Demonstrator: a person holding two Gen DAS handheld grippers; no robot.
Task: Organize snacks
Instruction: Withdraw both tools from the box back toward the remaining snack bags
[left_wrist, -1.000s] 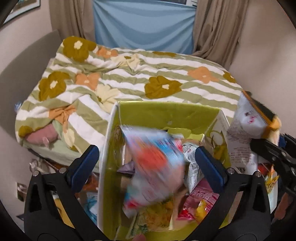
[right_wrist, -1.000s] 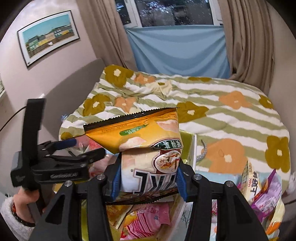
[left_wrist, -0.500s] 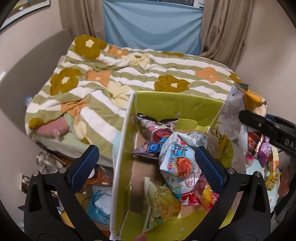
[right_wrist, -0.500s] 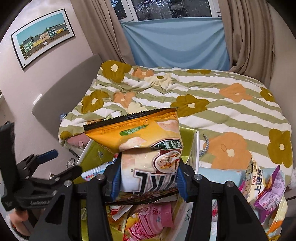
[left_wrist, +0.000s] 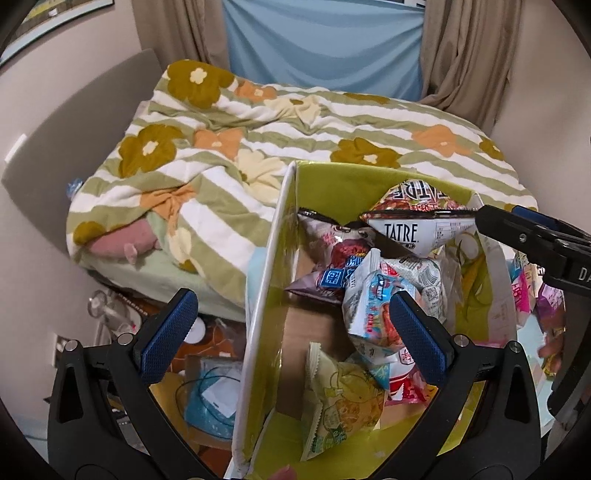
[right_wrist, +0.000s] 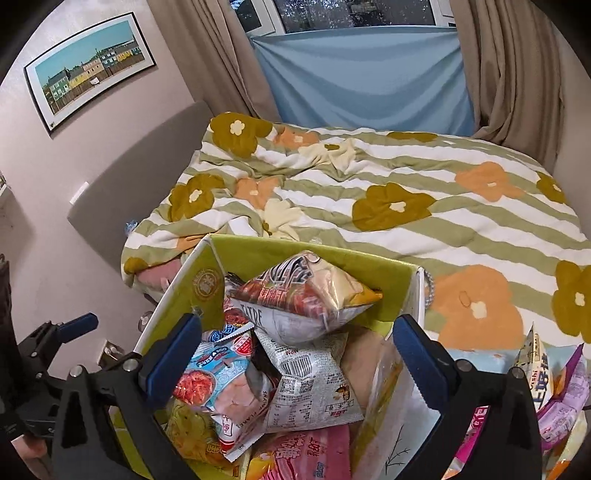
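A green box (left_wrist: 369, 177) with white outer walls (right_wrist: 173, 295) stands at the bed's near edge, holding several snack bags. A white and orange chip bag (right_wrist: 299, 295) lies on top of the pile near the far wall; it also shows in the left wrist view (left_wrist: 413, 218). A blue and white packet (left_wrist: 369, 310) lies mid-box. My left gripper (left_wrist: 291, 328) is open and empty over the box's left wall. My right gripper (right_wrist: 299, 350) is open and empty over the box; it appears in the left wrist view (left_wrist: 532, 236) at the right.
A bed with a green striped flower blanket (right_wrist: 369, 192) lies behind the box. More snack bags (right_wrist: 554, 384) lie right of the box. Cables and clutter (left_wrist: 207, 391) sit on the floor left of the box. Curtains and a blue cloth hang at the back.
My right gripper has opened and let go of the white and orange chip bag, which now lies in the box. My left gripper, empty after dropping the blue packet, has shifted left.
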